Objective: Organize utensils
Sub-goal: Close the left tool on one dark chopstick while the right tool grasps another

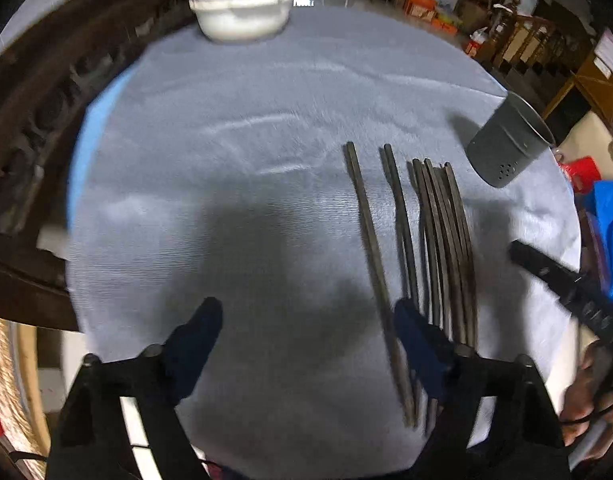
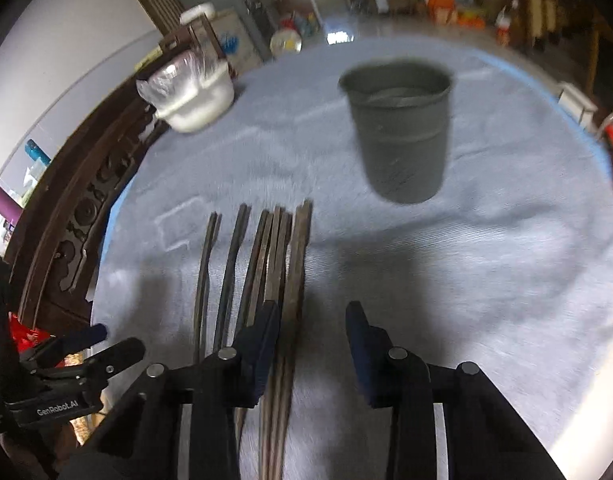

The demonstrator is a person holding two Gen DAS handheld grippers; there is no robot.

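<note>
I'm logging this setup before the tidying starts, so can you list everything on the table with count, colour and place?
Chopsticks: several, exact count unclear from blur, dark brown, lying side by side on the cloth near the tongs.
Holder cup: one, dark grey, upright beyond the chopsticks.
Bowl: one, white, covered with clear plastic, far edge of the table.
Tablecloth: one, pale blue-grey, covering the round table.
Left tongs: one pair, black with blue pads, open above the cloth.
Right tongs: one pair, black with blue pads, open over the rightmost chopsticks.
</note>
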